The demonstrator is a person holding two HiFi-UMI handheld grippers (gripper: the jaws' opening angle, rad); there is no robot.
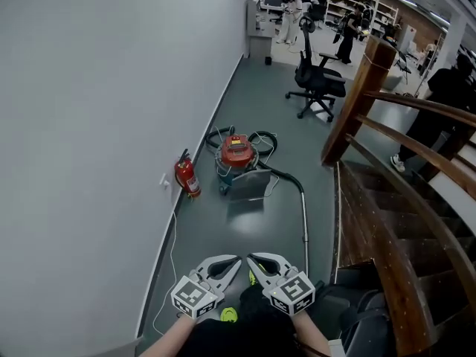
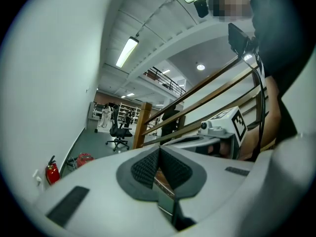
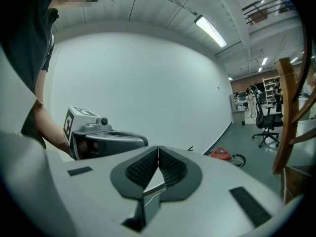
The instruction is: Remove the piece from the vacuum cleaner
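A red-topped vacuum cleaner (image 1: 236, 153) stands on the grey floor some way ahead, close to the white wall. Its black hose loops behind it and a long metal wand (image 1: 305, 210) runs from it toward me. The same vacuum cleaner (image 2: 84, 159) looks tiny in the left gripper view, and the vacuum cleaner (image 3: 220, 154) is small in the right gripper view. My left gripper (image 1: 236, 259) and right gripper (image 1: 251, 258) are held side by side low in the head view, far short of the machine. Both are shut with nothing between the pads.
A red fire extinguisher (image 1: 187, 175) stands against the wall left of the vacuum. A wooden stair rail and post (image 1: 358, 99) close off the right side. A black office chair (image 1: 318, 80) sits farther down the hall, with people and shelves beyond.
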